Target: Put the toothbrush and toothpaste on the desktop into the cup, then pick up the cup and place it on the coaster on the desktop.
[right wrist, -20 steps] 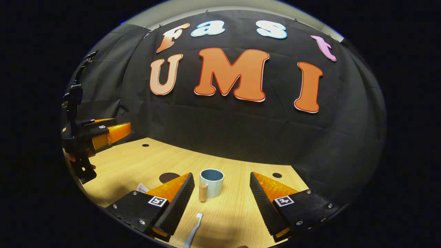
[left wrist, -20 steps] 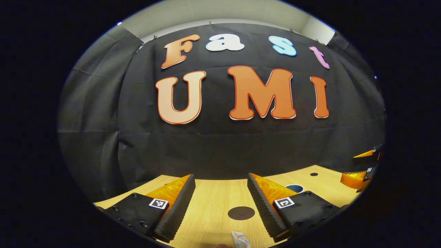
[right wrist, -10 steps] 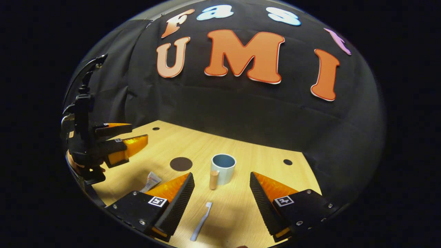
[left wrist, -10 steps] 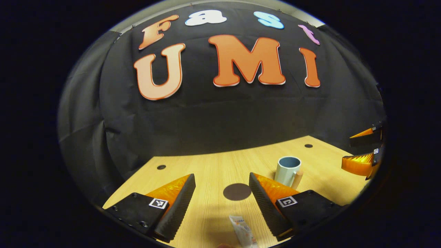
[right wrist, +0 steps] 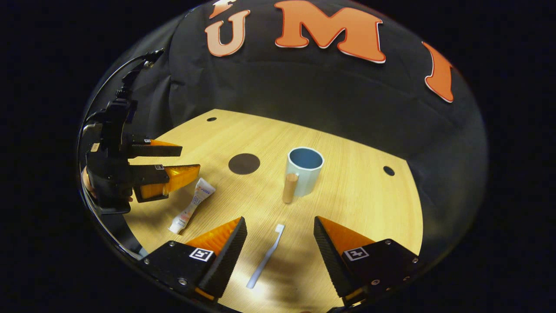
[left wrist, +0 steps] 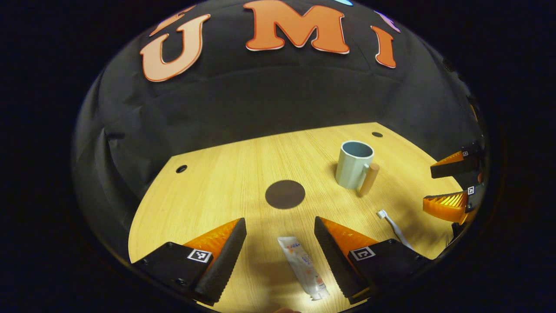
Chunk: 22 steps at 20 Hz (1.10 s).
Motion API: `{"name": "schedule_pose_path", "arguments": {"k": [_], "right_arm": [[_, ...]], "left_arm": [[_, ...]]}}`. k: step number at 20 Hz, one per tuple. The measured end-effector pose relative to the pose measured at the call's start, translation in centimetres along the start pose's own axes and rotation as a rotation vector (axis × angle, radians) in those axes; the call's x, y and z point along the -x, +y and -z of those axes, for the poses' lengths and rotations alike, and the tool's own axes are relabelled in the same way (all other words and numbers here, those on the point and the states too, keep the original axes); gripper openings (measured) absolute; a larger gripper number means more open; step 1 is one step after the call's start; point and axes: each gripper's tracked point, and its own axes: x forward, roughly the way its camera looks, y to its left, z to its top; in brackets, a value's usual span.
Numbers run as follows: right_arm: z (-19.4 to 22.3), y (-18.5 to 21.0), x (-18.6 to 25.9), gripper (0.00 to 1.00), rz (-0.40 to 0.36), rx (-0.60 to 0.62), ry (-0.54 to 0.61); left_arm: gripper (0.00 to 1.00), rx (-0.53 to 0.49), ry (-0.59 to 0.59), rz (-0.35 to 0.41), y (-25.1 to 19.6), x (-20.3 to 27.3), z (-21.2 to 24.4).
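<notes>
Task status, judged from the present layout: no step is complete, and both pickups, both insertions and the cup transfer remain. The landmark for all positions is the cup [right wrist: 304,170], a pale blue mug with a wooden handle, standing upright and empty on the desktop [right wrist: 360,204]. Nearest the right gripper [right wrist: 280,250], the toothbrush [right wrist: 265,256] lies flat on the wood on the near side of the cup, bristle end toward the cup and apart from it; the shaft lies between this gripper's two fingers, which stand wide apart above it and hold nothing. In the left gripper view the left gripper [left wrist: 280,250] is likewise wide open and empty, with the toothpaste [left wrist: 303,267] lying flat between its fingers, cap end nearest the camera. In the right gripper view the same tube [right wrist: 191,205] lies to the left of the cup and well apart from it, just beside the tips of the left gripper [right wrist: 171,167], whether touching them cannot be told. Farther out, the coaster [right wrist: 244,163], a dark round disc, lies to the left of the cup, apart from it and bare. Each gripper appears staged over its own item, so the likely next action is descent and closure on tube and brush. Remaining risk: both items are low and flat, so the fingers must reach nearly to the wood surface
</notes>
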Motion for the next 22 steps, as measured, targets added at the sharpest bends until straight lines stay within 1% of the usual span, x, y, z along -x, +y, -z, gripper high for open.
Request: {"name": "schedule_pose_path", "arguments": {"k": [2, 3, 4, 7, 8, 9, 11, 12, 14, 15, 16, 17, 20, 21, 22], "right_arm": [[1.3, 0.2, -1.3, 0.93, 0.009, 0.013, 0.053], [2.0, 0.6, -1.8, 0.93, -0.004, 0.016, 0.087], [2.6, 1.0, -1.9, 0.93, -0.021, 0.011, 0.127], [4.0, 1.2, -2.5, 0.88, -0.067, -0.028, 0.217], [4.1, 1.1, -2.6, 0.88, -0.068, -0.043, 0.239], [4.2, 1.0, -2.7, 0.86, -0.056, -0.051, 0.256], [4.4, 0.5, -2.6, 0.83, -0.024, -0.053, 0.293], [4.4, 0.6, -2.6, 0.82, -0.025, -0.056, 0.312], [4.3, 0.9, -2.4, 0.77, -0.058, -0.072, 0.351], [4.6, 0.7, -2.5, 0.73, -0.056, -0.079, 0.362], [4.8, 0.7, -2.4, 0.7, -0.054, -0.079, 0.38], [5.3, 0.9, -2.5, 0.67, -0.057, -0.08, 0.391], [6.0, 1.6, -2.9, 0.63, -0.084, -0.074, 0.42], [6.3, 1.5, -3.1, 0.63, -0.083, -0.078, 0.425], [6.4, 1.4, -3.2, 0.63, -0.082, -0.086, 0.431]], "left_arm": [[1.0, 0.006, 0.059, 0.019, -0.3, -0.4, 1.2], [0.95, 0.012, 0.089, 0.024, -0.4, -0.6, 1.8], [1.0, 0.016, 0.118, 0.028, -0.4, -0.7, 2.6], [1.0, 0.034, 0.209, 0.034, -0.9, -1.3, 4.6], [0.95, 0.041, 0.235, 0.042, -1.1, -1.5, 5.2], [1.0, 0.048, 0.264, 0.049, -1.2, -1.6, 5.7], [1.0, 0.066, 0.317, 0.066, -2.0, -1.9, 6.9], [1.0, 0.07, 0.346, 0.077, -2.4, -2.1, 7.5], [1.0, 0.076, 0.386, 0.081, -2.6, -2.3, 8.1], [1.0, 0.08, 0.404, 0.079, -2.5, -2.5, 8.2], [0.96, 0.09, 0.42, 0.081, -2.6, -2.7, 8.2], [0.96, 0.099, 0.444, 0.088, -2.7, -2.8, 8.2], [0.95, 0.123, 0.52, 0.095, -2.8, -3.1, 7.9], [0.9, 0.11, 0.526, 0.076, -2.4, -3.4, 7.1], [0.88, 0.103, 0.521, 0.059, -1.8, -3.5, 6.0]]}}
